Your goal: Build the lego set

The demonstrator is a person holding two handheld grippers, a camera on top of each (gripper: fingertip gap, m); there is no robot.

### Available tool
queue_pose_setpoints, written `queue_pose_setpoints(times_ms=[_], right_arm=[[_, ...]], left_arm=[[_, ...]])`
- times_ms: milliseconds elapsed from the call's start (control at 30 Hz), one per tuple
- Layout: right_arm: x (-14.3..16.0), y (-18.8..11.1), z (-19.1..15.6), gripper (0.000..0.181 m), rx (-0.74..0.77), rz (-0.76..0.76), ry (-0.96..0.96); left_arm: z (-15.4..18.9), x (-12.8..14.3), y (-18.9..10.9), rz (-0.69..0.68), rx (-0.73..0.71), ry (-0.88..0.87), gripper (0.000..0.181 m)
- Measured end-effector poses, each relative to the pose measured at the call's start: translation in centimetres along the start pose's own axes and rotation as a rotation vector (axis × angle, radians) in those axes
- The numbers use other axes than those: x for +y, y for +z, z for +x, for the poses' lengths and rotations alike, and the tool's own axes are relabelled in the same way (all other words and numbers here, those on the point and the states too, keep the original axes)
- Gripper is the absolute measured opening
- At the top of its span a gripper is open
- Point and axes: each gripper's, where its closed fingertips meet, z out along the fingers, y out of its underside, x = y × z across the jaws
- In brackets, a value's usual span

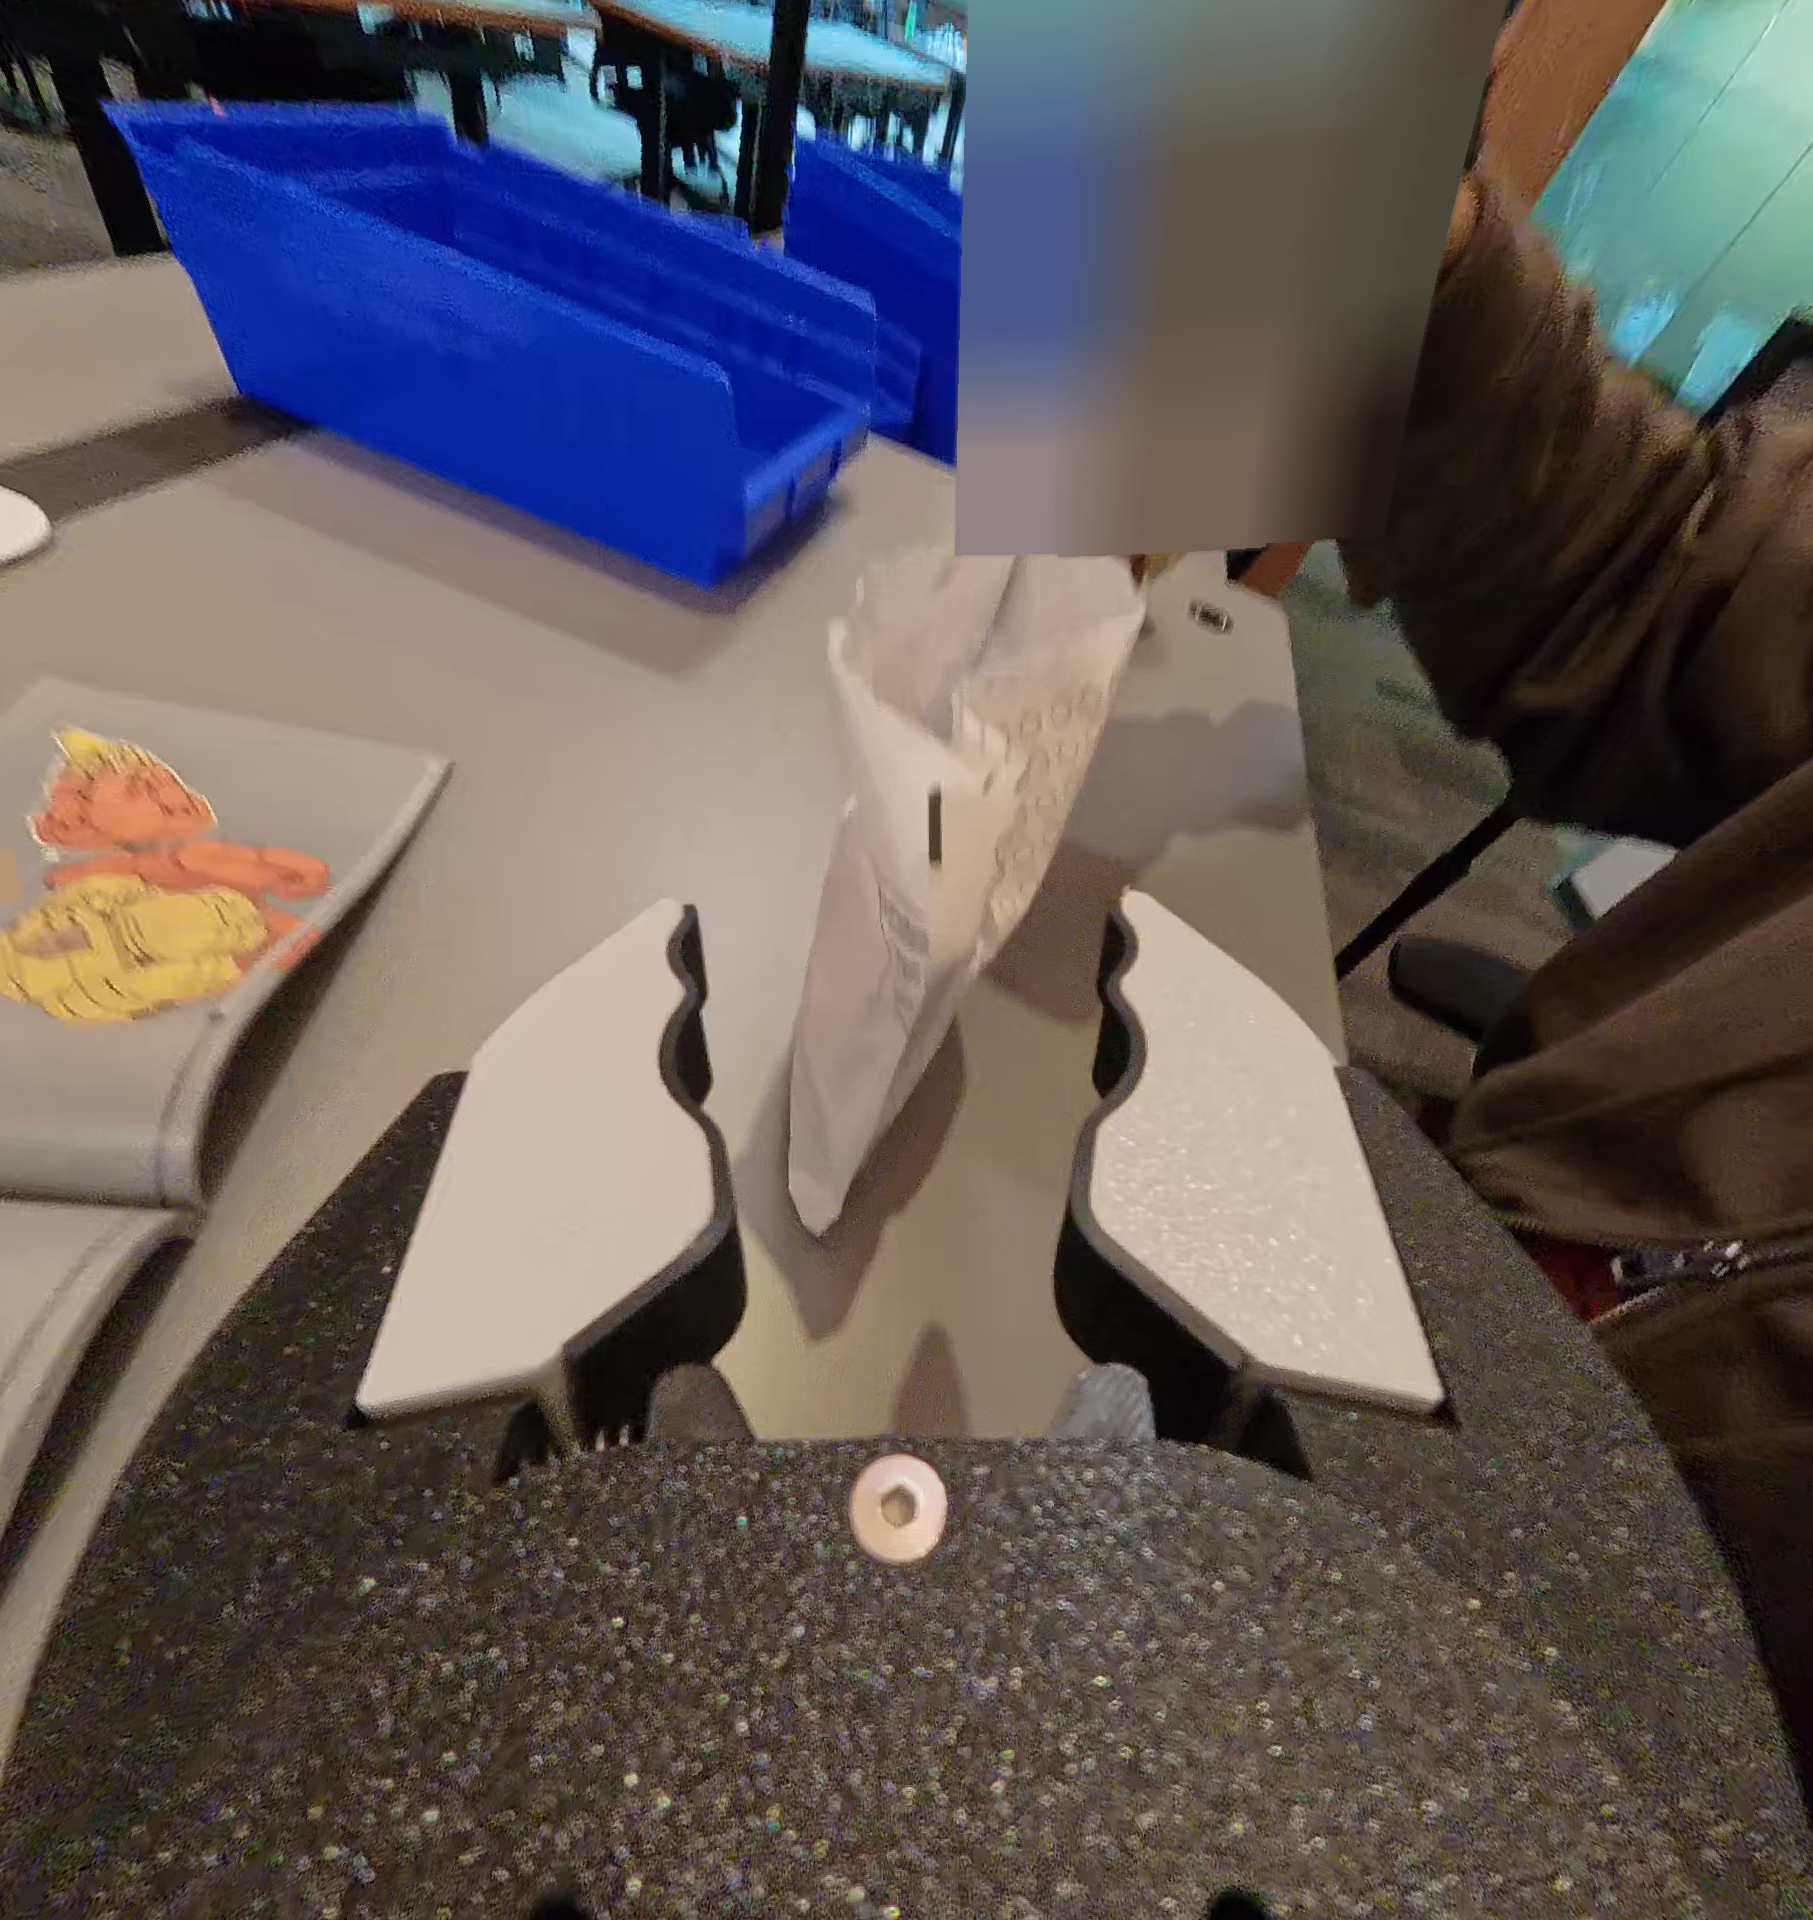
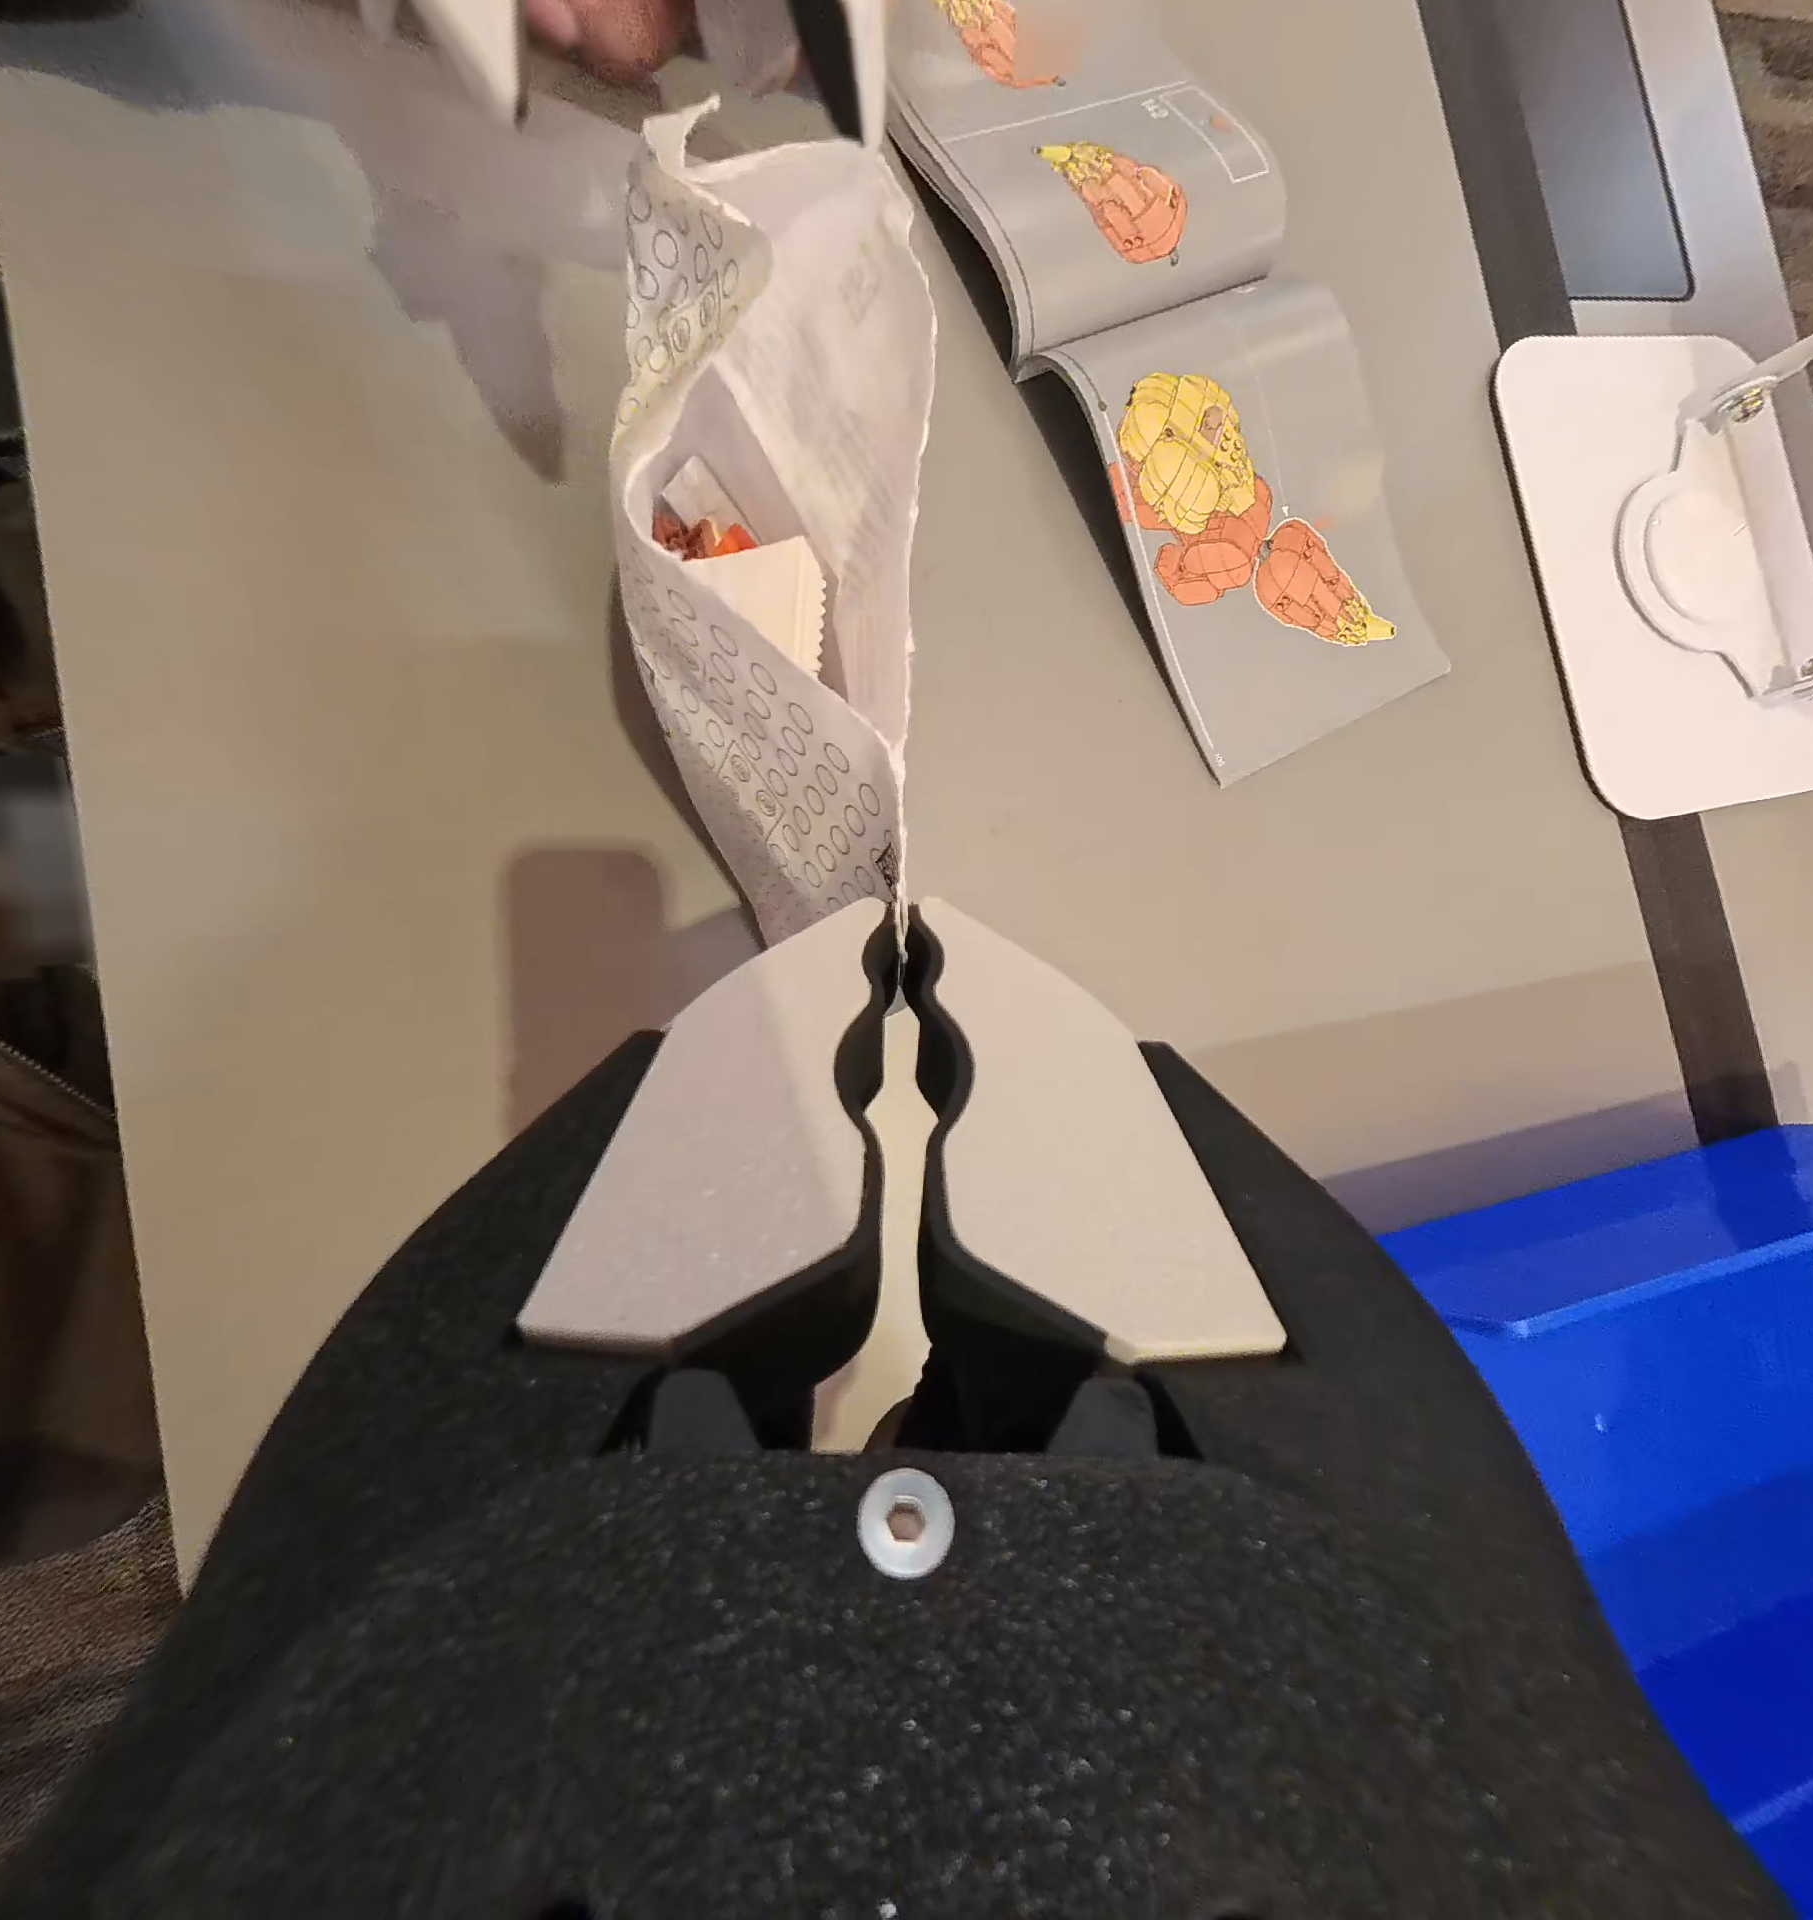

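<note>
Across the grey surface (image 2: 310, 623) the largest things are seen at the edges: blue plastic bins (image 1: 486, 343) at the far left in the left wrist view, one of them also at the near right corner in the right wrist view (image 2: 1660, 1455). A white stand base (image 2: 1671, 582) is set at the right edge of the surface in the right wrist view.

An open instruction booklet (image 2: 1245, 499) is laid flat on the surface, its grey pages printed with orange and yellow model drawings; it is seen at the left in the left wrist view (image 1: 185, 914).

A white paper bag (image 2: 777, 540) of lego pieces is held up off the surface — torn open at the top, with small orange pieces (image 2: 699, 535) visible inside. Its corner is pinched between the tips of the right gripper (image 2: 904, 920), whose jaws are clamped on the paper.

The left gripper (image 1: 902, 997) is spread wide and grips nothing — the bag (image 1: 943, 852) hangs between and beyond its fingers, and whether they touch it cannot be told. A brown sleeve (image 1: 1629, 582) is seen at the right of that view.
</note>
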Motion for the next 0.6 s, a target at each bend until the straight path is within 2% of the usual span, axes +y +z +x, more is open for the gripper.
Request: queue_pose_setpoints(times_ms=[200, 367, 433, 533, 600], right_arm=[[0.1, 0.1, 0.2, 0.0, 0.005, 0.007, 0.011], [0.1, 0.2, 0.2, 0.0, 0.008, 0.022, 0.021], [0.1, 0.1, 0.0, 0.0, 0.009, 0.026, 0.022], [0.3, 0.0, -0.1, 0.0, 0.014, 0.027, 0.021], [0.4, -0.1, 0.0, 0.0, 0.021, 0.025, 0.019]], left_arm=[[0.5, 6.7, 3.2, -0.252, -0.034, 0.083, 0.083], [-0.5, 8.9, 6.1, -0.356, -0.094, 0.133, 0.082], [-1.1, 9.3, 7.0, -0.372, -0.115, 0.146, 0.074], [-1.6, 9.9, 7.5, -0.422, -0.124, 0.152, 0.045], [-1.5, 9.8, 7.6, -0.42, -0.116, 0.164, 0.04]])
